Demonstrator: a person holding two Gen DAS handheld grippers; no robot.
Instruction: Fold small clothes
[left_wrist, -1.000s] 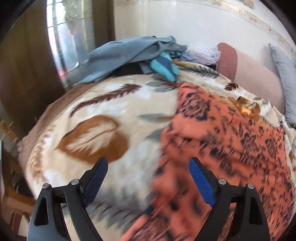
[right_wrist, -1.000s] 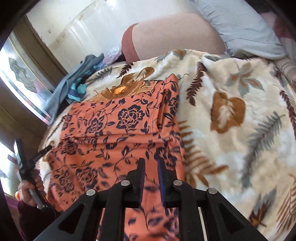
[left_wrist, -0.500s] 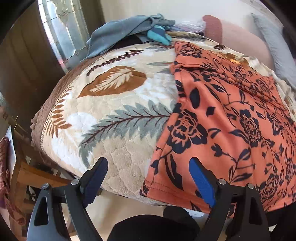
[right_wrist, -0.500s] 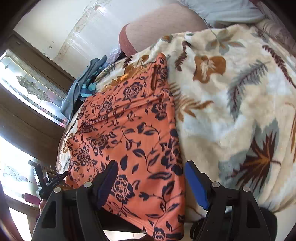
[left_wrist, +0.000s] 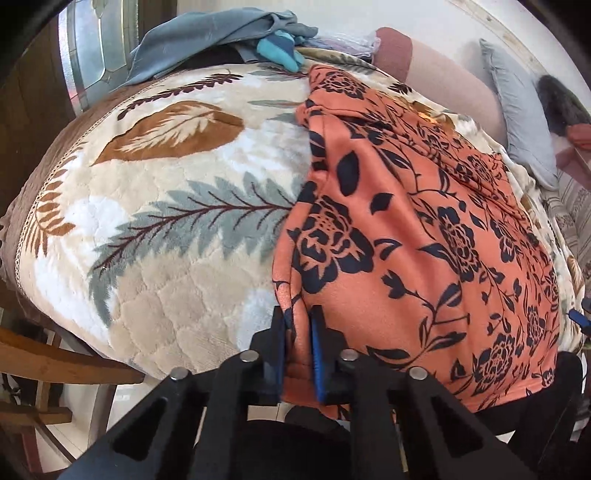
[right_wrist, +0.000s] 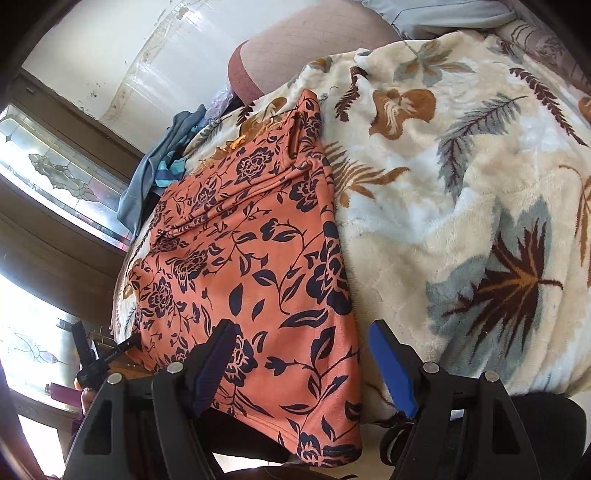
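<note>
Left wrist view: left gripper (left_wrist: 297, 325) pinches the orange garment's (left_wrist: 406, 236) hem corner at the bed's (left_wrist: 166, 288) near edge, while right gripper (right_wrist: 301, 354) straddles the other corner, jaws wide, likely to lift both for folding.

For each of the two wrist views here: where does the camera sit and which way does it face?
Left wrist: on the left gripper, angled down at the near left hem of the orange floral garment; fingers shut on it.
Right wrist: on the right gripper, open astride the near right hem; a hand shows at left.
Both share garment, leaf-print blanket, grey-blue clothes pile.
</note>
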